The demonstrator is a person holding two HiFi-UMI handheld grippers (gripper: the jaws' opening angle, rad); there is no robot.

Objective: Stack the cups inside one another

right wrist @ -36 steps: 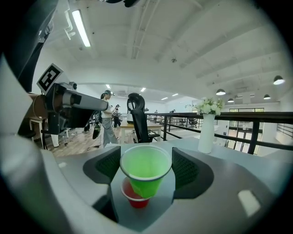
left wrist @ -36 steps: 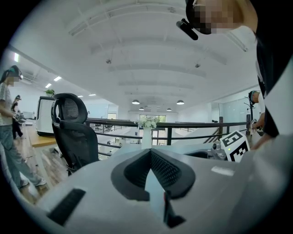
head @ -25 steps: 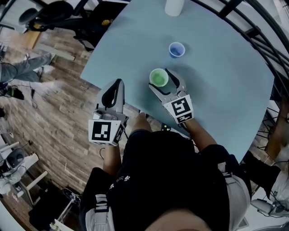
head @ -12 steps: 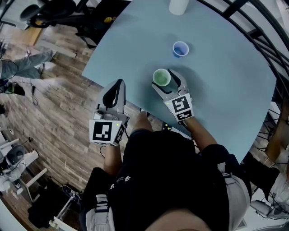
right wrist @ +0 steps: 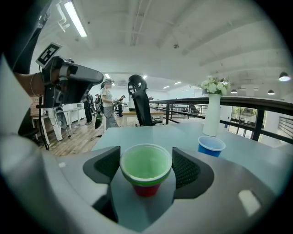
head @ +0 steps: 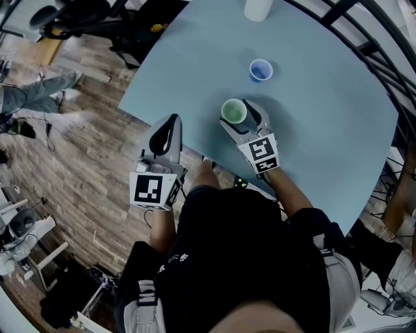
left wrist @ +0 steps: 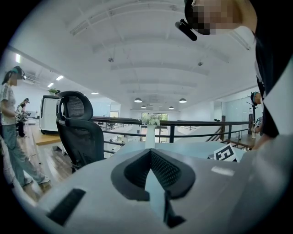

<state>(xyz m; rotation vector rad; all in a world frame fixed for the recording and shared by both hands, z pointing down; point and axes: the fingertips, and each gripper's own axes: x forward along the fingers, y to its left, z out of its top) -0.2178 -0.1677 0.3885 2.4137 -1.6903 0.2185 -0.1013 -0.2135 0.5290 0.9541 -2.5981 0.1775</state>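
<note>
Nearest, at table (head: 312, 130) edge, L gripper (head: 171, 120) jaws shut tight, holding nothing; R gripper (head: 238, 114) jaws hug both sides of green cup (head: 233, 110), sat in red cup (right wrist: 146, 188); blue cup (head: 260, 69) at 1 o'clock, apart; white vase (head: 258, 8) farthest, 12 o'clock.

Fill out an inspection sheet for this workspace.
Surface: light blue table, no spills seen.
Job's things: green cup nested in a red cup; blue cup stands apart, farther on.
Clutter: white vase at the table's far edge.
Grippers: left gripper jaws together, empty, by the near table edge; right gripper jaws on either side of the green cup, contact unclear.
Cables: nothing seen on the table.
Surroundings: wood floor, office chair, railing, a person standing.
</note>
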